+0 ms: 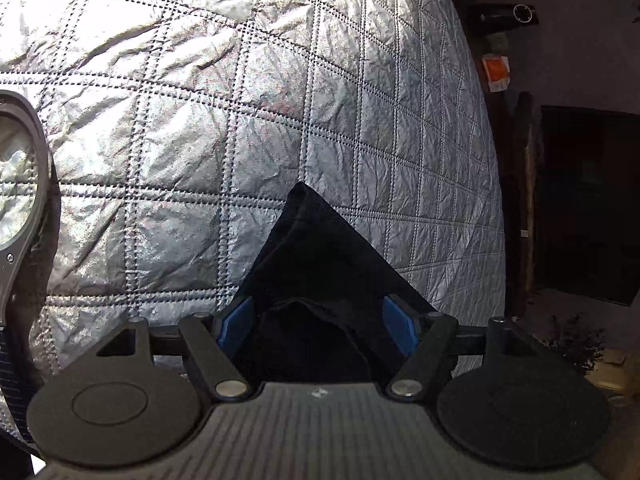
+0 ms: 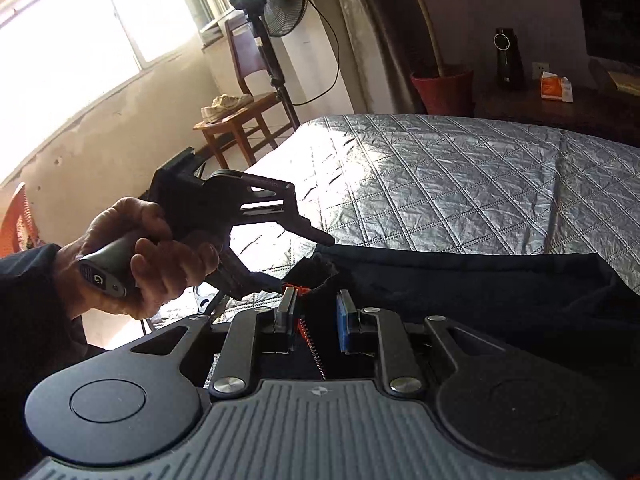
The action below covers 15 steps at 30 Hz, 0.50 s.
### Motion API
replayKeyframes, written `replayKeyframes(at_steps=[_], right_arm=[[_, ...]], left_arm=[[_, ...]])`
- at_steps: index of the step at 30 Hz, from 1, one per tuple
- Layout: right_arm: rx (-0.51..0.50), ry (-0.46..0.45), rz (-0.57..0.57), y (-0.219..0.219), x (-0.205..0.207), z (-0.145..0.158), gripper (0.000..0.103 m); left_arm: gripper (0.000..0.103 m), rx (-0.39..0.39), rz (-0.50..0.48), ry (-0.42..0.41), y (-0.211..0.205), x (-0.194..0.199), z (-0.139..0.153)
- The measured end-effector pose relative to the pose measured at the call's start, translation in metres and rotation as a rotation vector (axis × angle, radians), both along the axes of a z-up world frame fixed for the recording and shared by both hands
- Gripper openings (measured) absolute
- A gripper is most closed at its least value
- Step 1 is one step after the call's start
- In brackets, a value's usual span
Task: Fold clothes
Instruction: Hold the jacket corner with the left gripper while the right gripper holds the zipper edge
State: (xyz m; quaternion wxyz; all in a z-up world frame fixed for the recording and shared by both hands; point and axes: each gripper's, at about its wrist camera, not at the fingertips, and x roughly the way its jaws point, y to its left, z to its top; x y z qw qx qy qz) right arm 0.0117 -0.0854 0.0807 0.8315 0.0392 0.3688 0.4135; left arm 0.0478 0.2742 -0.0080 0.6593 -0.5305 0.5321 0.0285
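Observation:
A dark garment (image 1: 316, 248) lies bunched between the blue pads of my left gripper (image 1: 318, 310), one pointed corner sticking out past the fingertips over the silver quilted bed cover (image 1: 180, 120). The jaws stand fairly wide and the cloth fills the gap. In the right wrist view the garment (image 2: 480, 292) stretches to the right, above the bed cover (image 2: 460, 176). My right gripper (image 2: 316, 302) is shut on its edge, an orange-toothed zipper (image 2: 310, 336) running between the pads. A hand (image 2: 132, 256) holds my left gripper (image 2: 310, 264) close on the left, on the same bunch.
Beyond the bed's far left corner stand a wooden chair (image 2: 236, 116) with shoes on it and a standing fan (image 2: 280, 0). A red plant pot (image 2: 442, 88), a dark speaker (image 2: 508, 60) and an orange packet (image 2: 554, 86) line the far side. A grey ring-shaped part (image 1: 20, 184) intrudes at the left edge.

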Motion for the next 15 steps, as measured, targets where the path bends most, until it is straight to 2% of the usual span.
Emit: replayKeyframes(at_steps=[3,6,10,15], right_arm=[[0.037,-0.020,0.038,-0.002,-0.006,0.008,0.024],[0.056,-0.030,0.040,-0.007,-0.008,0.016,0.024],[0.067,-0.029,0.023,-0.015,-0.005,0.015,0.024],[0.060,-0.021,0.004,-0.017,-0.002,0.006,0.024]], left_arm=[[0.074,0.002,0.001,-0.003,-0.008,0.004,-0.002],[0.073,-0.005,-0.013,-0.010,-0.016,0.008,-0.001],[0.073,0.051,-0.056,-0.050,-0.023,0.012,0.014],[0.073,0.045,0.001,-0.098,-0.003,0.006,0.031]])
